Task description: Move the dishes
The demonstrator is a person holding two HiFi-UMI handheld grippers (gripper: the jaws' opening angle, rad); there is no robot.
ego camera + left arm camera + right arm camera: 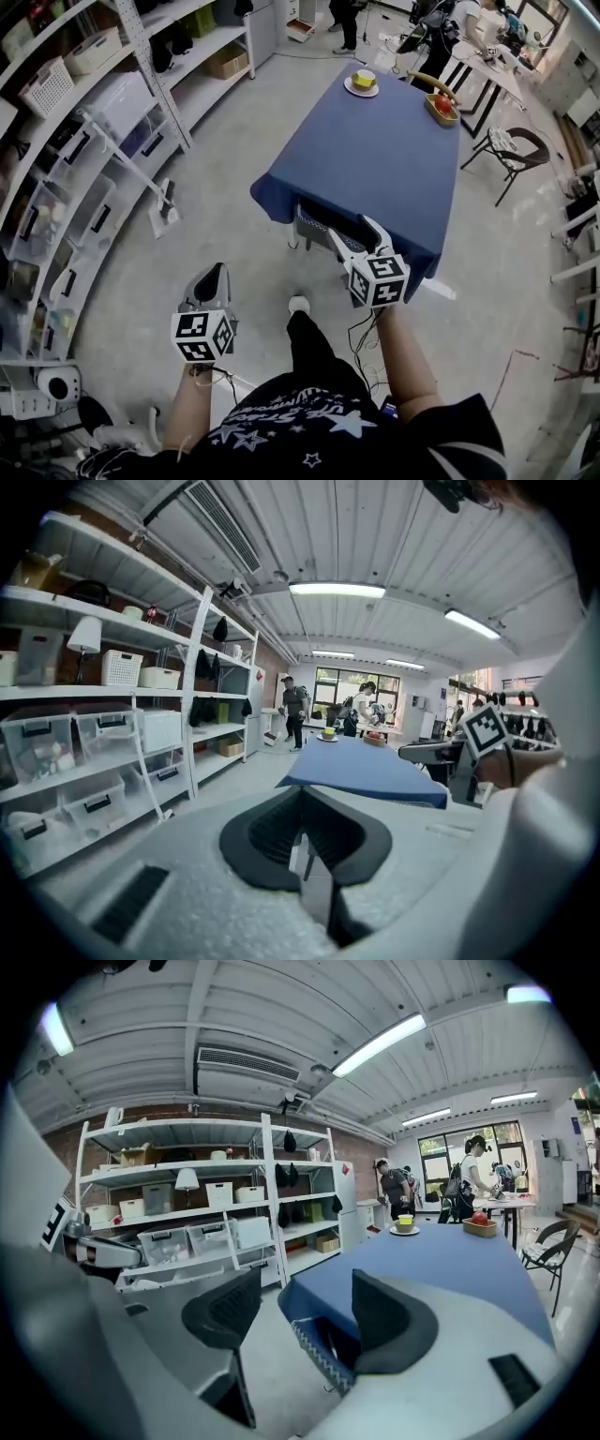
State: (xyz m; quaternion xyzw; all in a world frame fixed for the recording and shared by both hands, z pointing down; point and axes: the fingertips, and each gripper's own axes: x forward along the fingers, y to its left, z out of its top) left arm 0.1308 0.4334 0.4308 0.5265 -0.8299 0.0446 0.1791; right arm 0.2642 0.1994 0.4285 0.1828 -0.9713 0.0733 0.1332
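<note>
Left side: my left hand-held gripper [214, 274] hangs over the floor [234, 141] at 7 o'clock in the head view, well short of the tabletop [375, 159]. Its jaws are narrow, the pads meet at the tips, and I see nothing between them.
Right side: my right hand-held gripper [349, 228] sits at 5 o'clock, its tips at the near edge of the blue cloth. Its jaws stand wide. Only the cloth's near corner shows through the gap, and nothing is held.
Dishes: a plate [352, 90] with a yellow cup [364, 79] on it stands at the far end of the tabletop, at 12 o'clock from me. A basket [442, 114] holding something red is near it at 1 o'clock, by the far right corner. Both are well apart from my grippers.
Tabletop: it is covered in blue cloth, and its near half is bare.
Surroundings: white shelves [84, 141] with bins run along 9 to 11 o'clock. A chair [511, 150] stands at 2 o'clock beside the tabletop. People [394, 1190] stand beyond the far end.
</note>
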